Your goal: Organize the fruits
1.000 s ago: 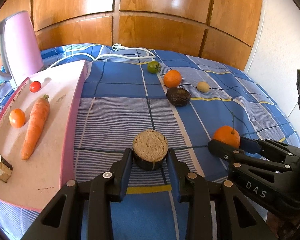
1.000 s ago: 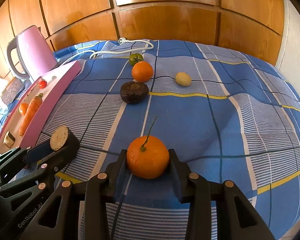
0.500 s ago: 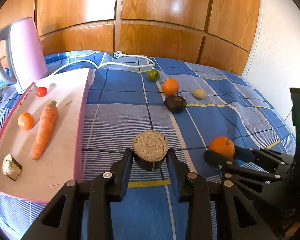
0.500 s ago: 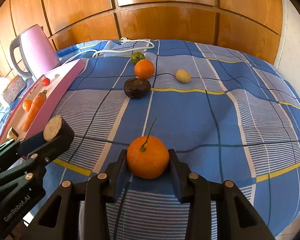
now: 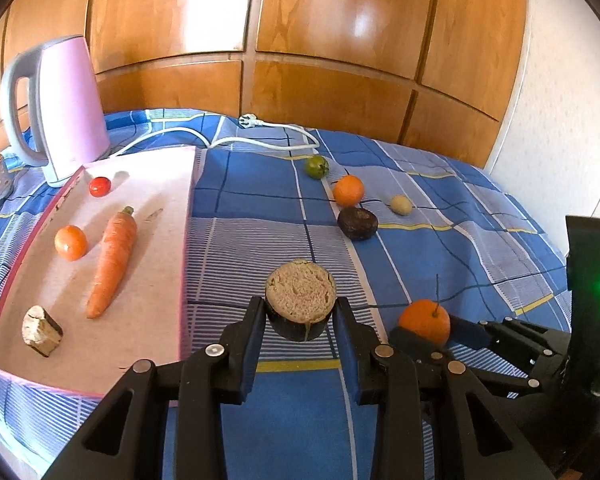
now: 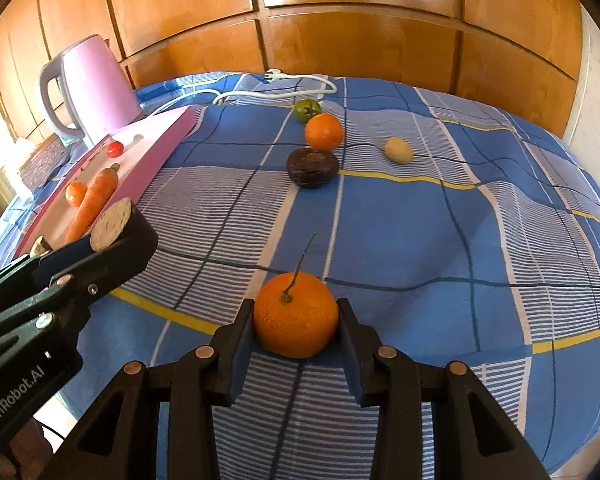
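Left wrist view shows the left gripper clamped on a dark-skinned cut chunk, held over the blue checked cloth just right of the pink tray. Right of it, the right gripper grips a stemmed orange; another orange lies far off.

Glossy wood panels, checked cloth

Blue plaid sheet with yellow lines — pink kettle, pink tray, orange carrot, green tomato at twelve.
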{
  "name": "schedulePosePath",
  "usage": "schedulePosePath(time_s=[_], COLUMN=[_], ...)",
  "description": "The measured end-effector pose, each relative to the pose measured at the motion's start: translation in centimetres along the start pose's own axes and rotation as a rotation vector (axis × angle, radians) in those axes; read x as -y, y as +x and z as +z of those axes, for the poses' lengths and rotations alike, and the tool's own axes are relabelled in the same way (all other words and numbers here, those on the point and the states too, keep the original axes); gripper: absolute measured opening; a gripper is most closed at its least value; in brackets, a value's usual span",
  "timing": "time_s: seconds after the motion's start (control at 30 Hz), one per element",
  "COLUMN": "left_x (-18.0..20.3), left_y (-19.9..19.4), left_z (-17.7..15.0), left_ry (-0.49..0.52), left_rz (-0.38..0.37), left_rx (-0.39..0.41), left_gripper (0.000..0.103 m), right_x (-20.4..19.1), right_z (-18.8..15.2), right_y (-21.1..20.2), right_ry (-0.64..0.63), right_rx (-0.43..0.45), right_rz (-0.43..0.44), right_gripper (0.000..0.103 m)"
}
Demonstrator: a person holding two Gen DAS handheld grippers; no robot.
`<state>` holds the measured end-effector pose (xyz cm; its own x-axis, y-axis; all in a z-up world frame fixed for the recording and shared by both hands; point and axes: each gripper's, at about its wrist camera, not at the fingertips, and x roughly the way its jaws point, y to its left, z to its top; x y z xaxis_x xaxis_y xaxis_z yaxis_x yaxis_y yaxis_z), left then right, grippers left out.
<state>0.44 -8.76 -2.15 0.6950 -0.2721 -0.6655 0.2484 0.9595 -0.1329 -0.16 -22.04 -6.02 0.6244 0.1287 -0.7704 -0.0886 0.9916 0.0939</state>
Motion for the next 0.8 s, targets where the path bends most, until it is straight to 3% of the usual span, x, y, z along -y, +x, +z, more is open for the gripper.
schedulePosePath(time_s=[0.8], left_x=[-5.4], left_y=[-2.3], left_z=[0.7], left_ry=[-0.114], left_rz=[0.066], left_rx=[0.040], left_gripper=[0.035], right_x=[-4.6], right_z=[2.5], right_y=[-0.6], right_ry=[-0.080], right_rx=[0.001], right_rz=[0.126], right_gripper=[0.039])
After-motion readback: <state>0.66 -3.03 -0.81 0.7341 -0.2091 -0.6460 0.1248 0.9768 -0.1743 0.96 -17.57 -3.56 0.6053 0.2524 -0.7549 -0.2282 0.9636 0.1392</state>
